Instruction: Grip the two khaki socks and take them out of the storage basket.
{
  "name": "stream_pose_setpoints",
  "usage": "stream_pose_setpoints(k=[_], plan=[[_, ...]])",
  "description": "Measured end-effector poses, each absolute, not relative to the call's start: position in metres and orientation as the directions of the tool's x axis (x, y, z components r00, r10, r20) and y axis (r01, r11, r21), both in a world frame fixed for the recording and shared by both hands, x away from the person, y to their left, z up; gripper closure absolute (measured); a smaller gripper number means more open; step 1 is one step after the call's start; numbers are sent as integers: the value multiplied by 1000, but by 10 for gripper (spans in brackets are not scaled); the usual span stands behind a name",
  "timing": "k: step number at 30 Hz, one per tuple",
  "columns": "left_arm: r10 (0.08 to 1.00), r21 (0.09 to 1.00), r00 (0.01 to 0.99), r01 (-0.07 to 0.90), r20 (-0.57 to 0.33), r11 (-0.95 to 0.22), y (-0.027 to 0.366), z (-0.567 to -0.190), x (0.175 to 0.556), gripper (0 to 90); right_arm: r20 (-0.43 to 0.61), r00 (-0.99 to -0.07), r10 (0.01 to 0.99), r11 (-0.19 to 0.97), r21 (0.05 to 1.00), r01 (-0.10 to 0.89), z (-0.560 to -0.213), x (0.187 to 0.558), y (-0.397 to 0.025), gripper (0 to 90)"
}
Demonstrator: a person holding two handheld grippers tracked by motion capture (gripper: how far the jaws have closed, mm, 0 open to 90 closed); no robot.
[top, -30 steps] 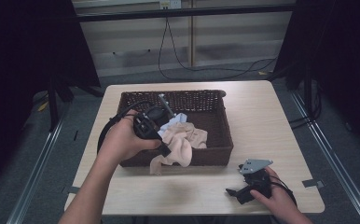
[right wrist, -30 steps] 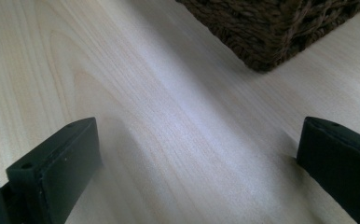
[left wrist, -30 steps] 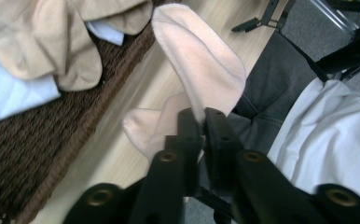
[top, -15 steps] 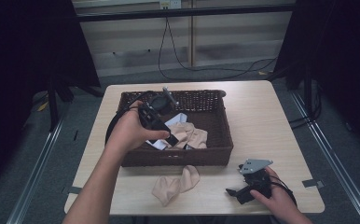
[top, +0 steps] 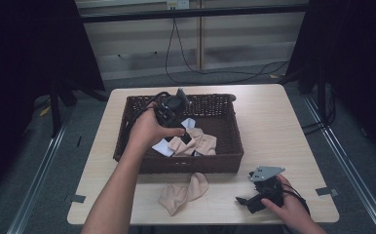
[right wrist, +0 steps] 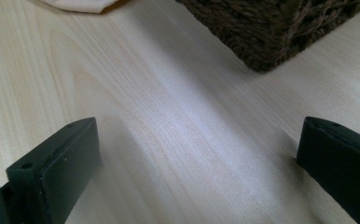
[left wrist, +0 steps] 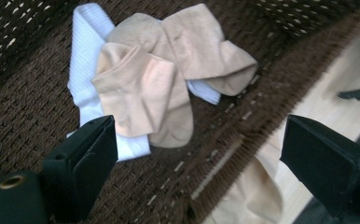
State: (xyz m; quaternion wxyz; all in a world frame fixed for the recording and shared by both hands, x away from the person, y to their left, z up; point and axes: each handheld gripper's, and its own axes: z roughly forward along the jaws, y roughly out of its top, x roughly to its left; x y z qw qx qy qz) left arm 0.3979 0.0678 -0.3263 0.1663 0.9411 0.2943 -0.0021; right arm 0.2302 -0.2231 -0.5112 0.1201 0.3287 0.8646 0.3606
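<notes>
Since the picture taken half a second ago, the left gripper has dipped a little lower into the wicker basket, while the beige sock on the table lies where it lay and the right gripper has kept its place. A second ago that sock hung over the basket's front wall.

Left gripper: jaws spread wide and holding nothing, as the left gripper view shows (one jaw at each lower corner of that view). Between and beyond them lies the pile of socks on the basket floor: two beige socks, overlapping, on top of a white ribbed sock. In the high view the jaw tips sit just above this pile, near the basket's middle; whether they touch the cloth cannot be told. The person's left hand grips the tool from the basket's left side.

Right gripper: jaws likewise spread wide and empty, resting low over the bare wooden table. A corner of the basket lies ahead of them, and an edge of the beige sock at the top of that view. The right hand holds the tool near the table's front right corner, well apart from the sock on the table.
</notes>
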Motion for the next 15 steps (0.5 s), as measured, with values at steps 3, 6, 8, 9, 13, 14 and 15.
stream_pose_setpoints(k=[3,6,8,9,13,14,15], plan=[[564,313,818,569,-116,-761,66,-335,405,103,30,-755,655,524,702,482,-511,230,-223,0],[574,314,810,580,-120,-752,65,-343,410,103,29,-755,655,524,702,482,-511,230,-223,0],[568,312,816,571,-110,-760,65,-349,414,103,30,-755,655,524,703,482,-511,230,-223,0],[565,316,818,568,-110,-760,65,-352,415,103,30,-755,655,524,703,482,-511,230,-223,0],[606,307,787,608,-116,-732,68,-364,422,98,30,-755,655,523,702,482,-511,230,-223,0],[615,308,780,618,-119,-724,69,-367,424,98,30,-755,655,523,702,482,-511,230,-223,0],[616,304,779,618,-114,-725,70,-370,425,98,30,-755,655,523,702,482,-511,230,-223,0]])
